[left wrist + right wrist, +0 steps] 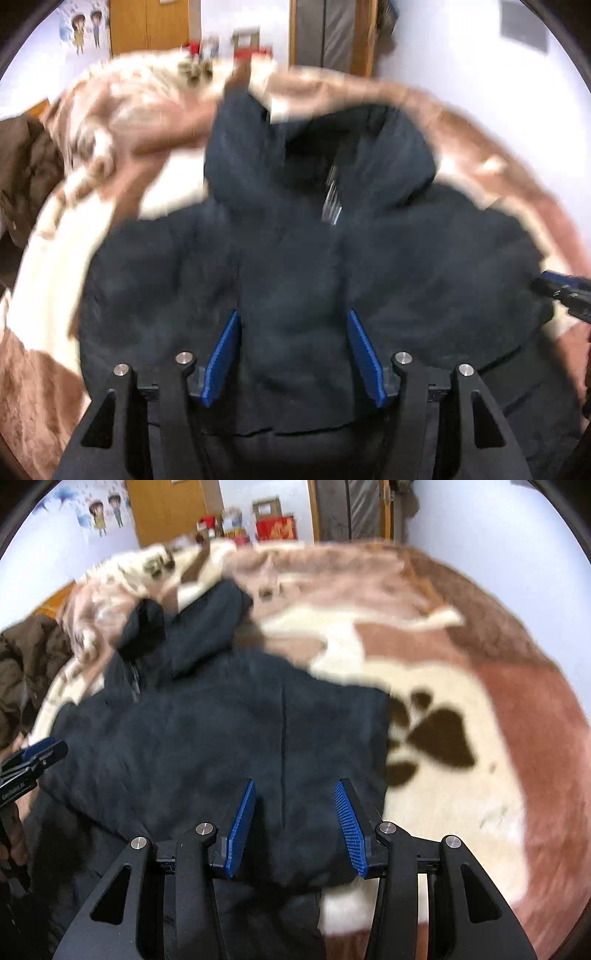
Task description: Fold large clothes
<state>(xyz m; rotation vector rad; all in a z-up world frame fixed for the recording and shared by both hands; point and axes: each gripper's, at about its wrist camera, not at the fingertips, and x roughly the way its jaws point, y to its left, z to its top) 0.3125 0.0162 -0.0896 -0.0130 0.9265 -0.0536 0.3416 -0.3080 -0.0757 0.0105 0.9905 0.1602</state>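
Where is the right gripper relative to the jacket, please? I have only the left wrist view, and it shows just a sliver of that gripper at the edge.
Observer: The right gripper is over the dark hooded jacket, close to the jacket's side edge. Its jaws are open with nothing between them.
Operator: Thank you. What lies beyond that edge?
Observer: The blanket, with a dark paw print right beside the jacket's edge.
Operator: Is there anything on the fabric I could line up on?
Observer: Yes, a straight dark seam runs up the panel, roughly in line with the gap between the jaws.
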